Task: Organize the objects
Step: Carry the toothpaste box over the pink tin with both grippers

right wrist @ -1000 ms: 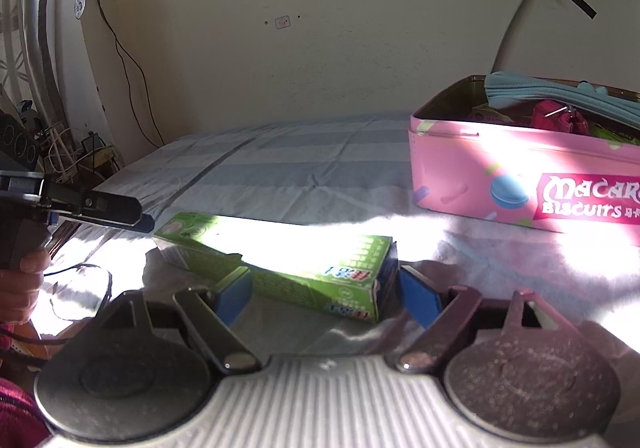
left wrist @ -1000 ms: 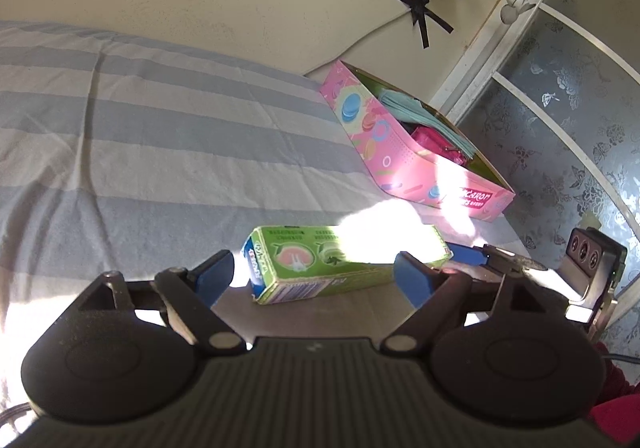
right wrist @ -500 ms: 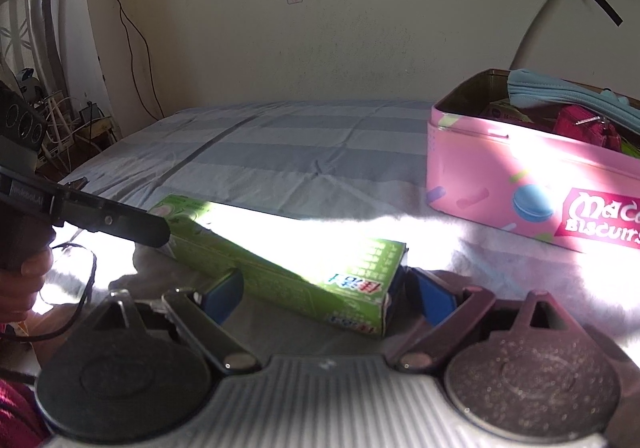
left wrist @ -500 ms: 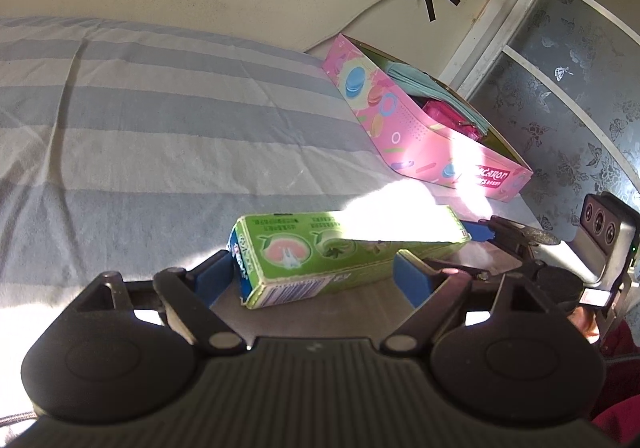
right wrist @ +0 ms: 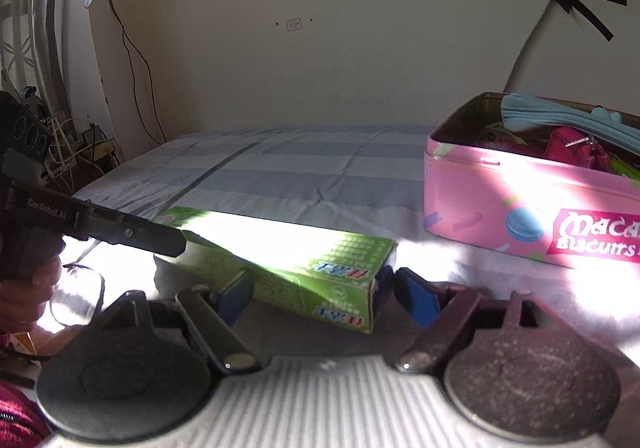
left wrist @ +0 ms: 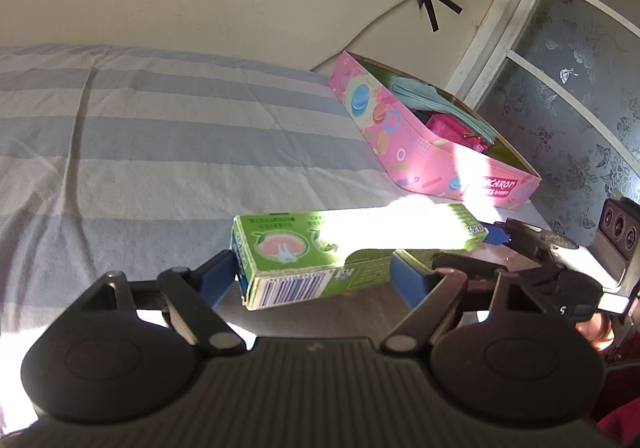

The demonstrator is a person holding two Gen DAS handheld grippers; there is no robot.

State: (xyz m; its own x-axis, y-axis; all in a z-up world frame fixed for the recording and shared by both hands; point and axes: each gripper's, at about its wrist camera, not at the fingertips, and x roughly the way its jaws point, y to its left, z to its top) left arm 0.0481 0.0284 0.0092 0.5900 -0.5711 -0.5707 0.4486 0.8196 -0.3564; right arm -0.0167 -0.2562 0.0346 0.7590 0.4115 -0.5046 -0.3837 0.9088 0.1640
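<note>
A long green carton (left wrist: 356, 248), printed with a pink fruit and a barcode, lies on the striped bedsheet (left wrist: 160, 135) near the pink tin (left wrist: 420, 163). The left gripper (left wrist: 316, 274) and right gripper (right wrist: 320, 294), jaws just narrowing, bracket its opposite ends; I cannot tell whether the pads press.

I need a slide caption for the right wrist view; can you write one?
Both grippers, right and left, close in on the ends of a green carton lying on a striped bed beside a pink biscuit tin.
</note>
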